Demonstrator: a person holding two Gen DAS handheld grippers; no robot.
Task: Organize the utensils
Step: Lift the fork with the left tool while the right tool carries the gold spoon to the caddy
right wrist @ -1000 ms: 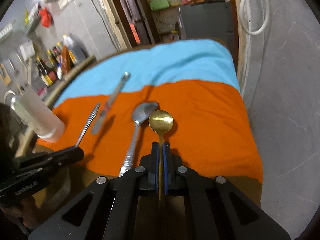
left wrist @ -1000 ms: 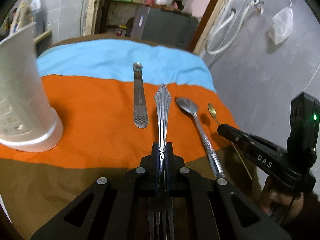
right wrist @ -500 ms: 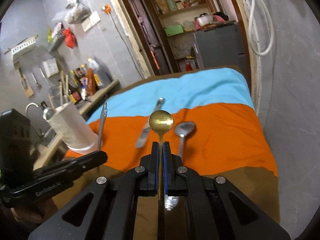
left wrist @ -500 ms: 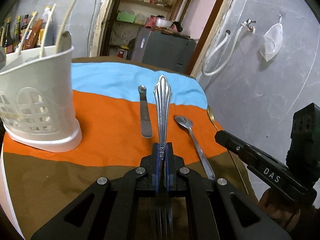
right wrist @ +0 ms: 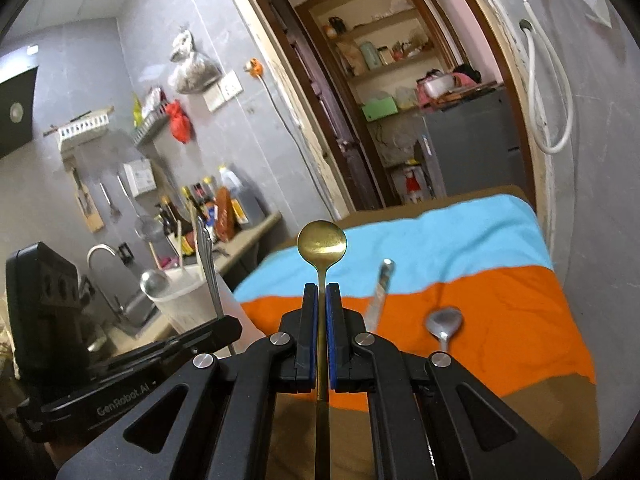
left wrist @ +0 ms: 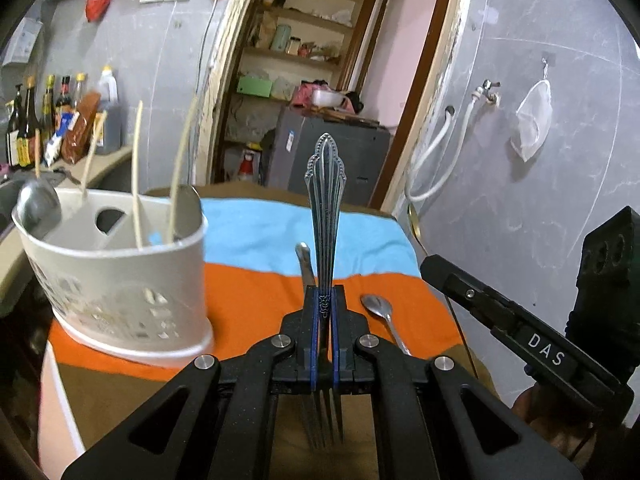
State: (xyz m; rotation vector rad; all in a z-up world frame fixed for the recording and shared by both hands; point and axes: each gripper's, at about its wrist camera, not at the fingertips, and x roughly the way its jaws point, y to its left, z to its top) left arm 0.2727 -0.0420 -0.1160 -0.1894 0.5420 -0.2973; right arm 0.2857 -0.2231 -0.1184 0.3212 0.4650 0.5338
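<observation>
Status: ornate-handled steel fork [left wrist: 325, 216] pinched in left gripper [left wrist: 324, 320], lifted off striped orange-blue cloth [left wrist: 256, 292] | slim gold spoon [right wrist: 322, 256] pinched in right gripper [right wrist: 320, 316], likewise raised | white perforated plastic utensil caddy [left wrist: 120, 280] now near left | deposit judged next.

Right hand-held gripper [right wrist: 319, 300] clamped on a gold spoon [right wrist: 322, 246], bowl up. Silver spoon [right wrist: 443, 324] and knife [right wrist: 380, 292] lying on the orange-and-blue cloth [right wrist: 500, 280]; white utensil holder [right wrist: 188, 300] off left.
</observation>
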